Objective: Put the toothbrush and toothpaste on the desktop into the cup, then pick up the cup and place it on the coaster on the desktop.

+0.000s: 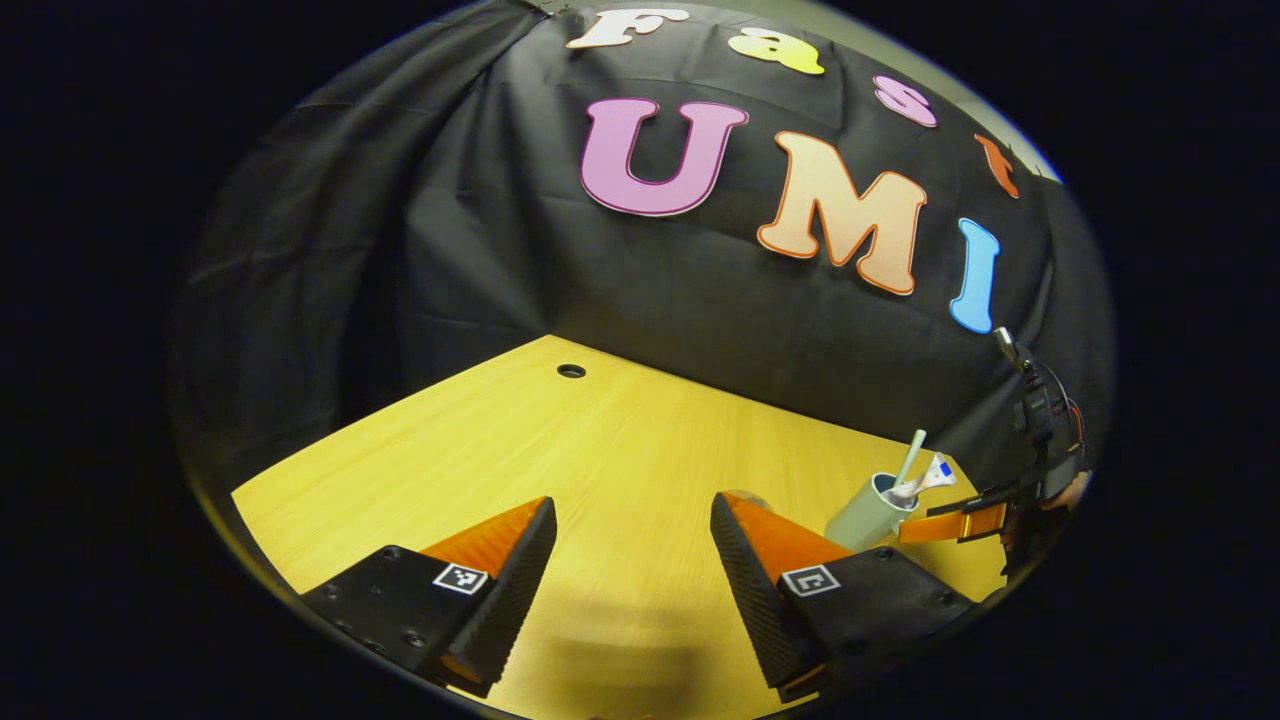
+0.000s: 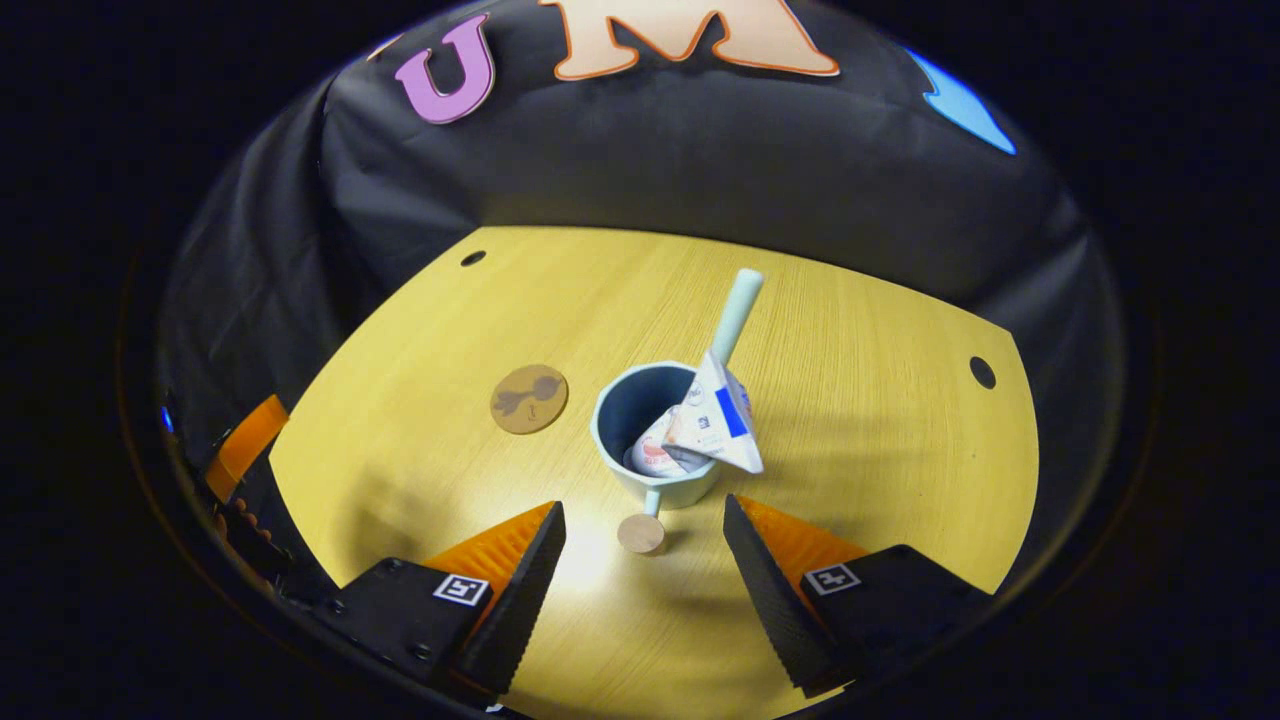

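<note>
A pale blue cup [image 2: 650, 470] stands upright on the wooden desktop [image 2: 860, 330], just ahead of my right gripper [image 2: 642, 508]. Its short handle with a round wooden end [image 2: 641, 533] points into the gap between my spread fingers. That gripper is open and holds nothing. A toothpaste tube [image 2: 715, 415] and a light green toothbrush [image 2: 738, 305] lean out of the cup. The round brown coaster [image 2: 529, 398] lies flat just left of the cup. My left gripper [image 1: 633, 503] hangs open over bare desktop. In its view the cup [image 1: 865, 515] with the toothbrush [image 1: 912, 450] stands at the far right, the right gripper [image 1: 935, 527] beside it.
The desktop has small round holes [image 2: 473, 258] [image 2: 982, 372] near its back corners, one also in the left gripper view [image 1: 571, 371]. Black cloth walls close off the back and sides. The left gripper [image 2: 245, 445] shows at the far left edge of the right gripper view.
</note>
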A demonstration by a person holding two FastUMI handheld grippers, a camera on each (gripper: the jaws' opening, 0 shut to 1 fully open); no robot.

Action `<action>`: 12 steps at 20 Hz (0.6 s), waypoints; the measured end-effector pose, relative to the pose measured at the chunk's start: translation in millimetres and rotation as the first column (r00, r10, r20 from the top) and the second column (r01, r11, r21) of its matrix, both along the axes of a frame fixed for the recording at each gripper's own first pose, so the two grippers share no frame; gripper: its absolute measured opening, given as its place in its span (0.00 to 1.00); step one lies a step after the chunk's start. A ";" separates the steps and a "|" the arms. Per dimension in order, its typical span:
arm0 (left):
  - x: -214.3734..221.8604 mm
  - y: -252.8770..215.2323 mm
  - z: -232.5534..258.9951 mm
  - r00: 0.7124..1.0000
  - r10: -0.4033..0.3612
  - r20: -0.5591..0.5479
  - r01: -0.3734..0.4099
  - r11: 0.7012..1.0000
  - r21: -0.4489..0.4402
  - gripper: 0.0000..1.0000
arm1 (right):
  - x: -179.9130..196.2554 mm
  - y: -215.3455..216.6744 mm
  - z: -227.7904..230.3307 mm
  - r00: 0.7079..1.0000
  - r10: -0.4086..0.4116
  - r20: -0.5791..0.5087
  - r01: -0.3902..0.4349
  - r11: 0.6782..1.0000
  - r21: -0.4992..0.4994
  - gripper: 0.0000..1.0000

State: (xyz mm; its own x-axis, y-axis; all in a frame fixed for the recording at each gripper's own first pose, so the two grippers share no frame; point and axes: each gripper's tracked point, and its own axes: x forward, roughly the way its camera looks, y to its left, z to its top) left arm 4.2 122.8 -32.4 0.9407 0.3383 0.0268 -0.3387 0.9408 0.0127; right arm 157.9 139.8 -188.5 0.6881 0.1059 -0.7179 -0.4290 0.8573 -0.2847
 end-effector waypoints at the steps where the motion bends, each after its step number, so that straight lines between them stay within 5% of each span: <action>1: -4.6 2.0 0.1 1.000 0.006 -0.001 -0.006 1.000 0.002 0.90 | 1.9 1.0 -3.4 1.000 -0.005 -0.018 0.004 1.000 -0.021 0.98; 8: -19.4 -1.6 -12.5 0.999 0.000 -0.047 -0.001 1.000 -0.007 0.90 | 12.8 -5.9 -22.8 0.990 -0.053 -0.128 0.031 0.985 -0.167 0.98; 12: -14.6 -18.7 -24.0 0.996 -0.049 -0.076 0.047 0.999 -0.024 0.90 | 21.6 -8.5 -30.3 0.983 -0.095 -0.157 0.062 0.978 -0.201 0.82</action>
